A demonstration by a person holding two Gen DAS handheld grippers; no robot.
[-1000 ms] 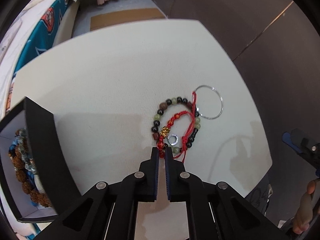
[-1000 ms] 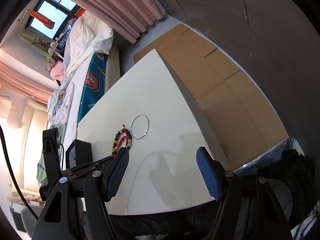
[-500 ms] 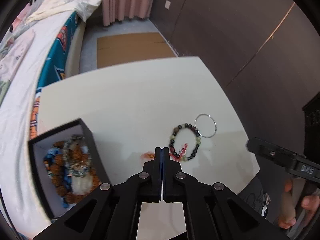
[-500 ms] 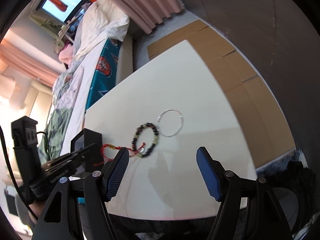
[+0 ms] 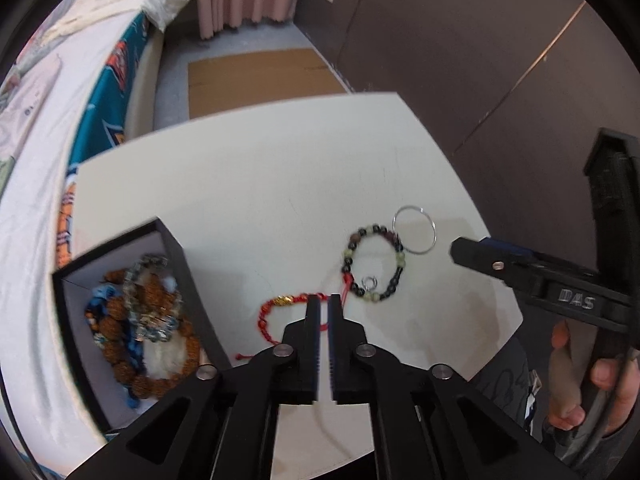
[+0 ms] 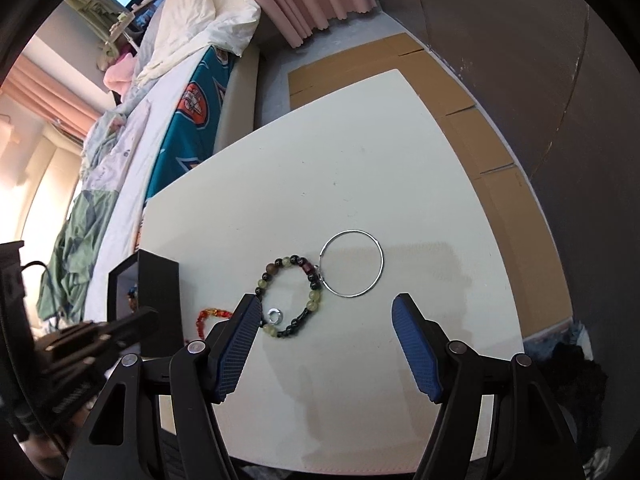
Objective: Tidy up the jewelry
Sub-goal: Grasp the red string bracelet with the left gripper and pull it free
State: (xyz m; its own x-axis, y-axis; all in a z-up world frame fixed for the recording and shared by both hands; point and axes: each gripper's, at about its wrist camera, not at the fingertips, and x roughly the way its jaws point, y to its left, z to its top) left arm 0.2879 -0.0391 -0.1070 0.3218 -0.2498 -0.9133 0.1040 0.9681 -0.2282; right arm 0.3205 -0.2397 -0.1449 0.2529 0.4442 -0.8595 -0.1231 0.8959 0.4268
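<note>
Left wrist view: on the white table (image 5: 260, 184), the left gripper (image 5: 324, 308) hangs over the red cord bracelet (image 5: 280, 304), jaws opening, a narrow gap, nothing pinched. The box (image 5: 120, 320) holds bracelets.

Right wrist view: the right gripper (image 6: 326, 316) stands wide, empty, above the bead bracelet (image 6: 292, 296), silver bangle (image 6: 352, 264) and ring (image 6: 275, 315).

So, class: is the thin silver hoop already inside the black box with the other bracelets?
No: the silver hoop lies on the white table beside the beaded bracelet, apart from the black box.
</note>
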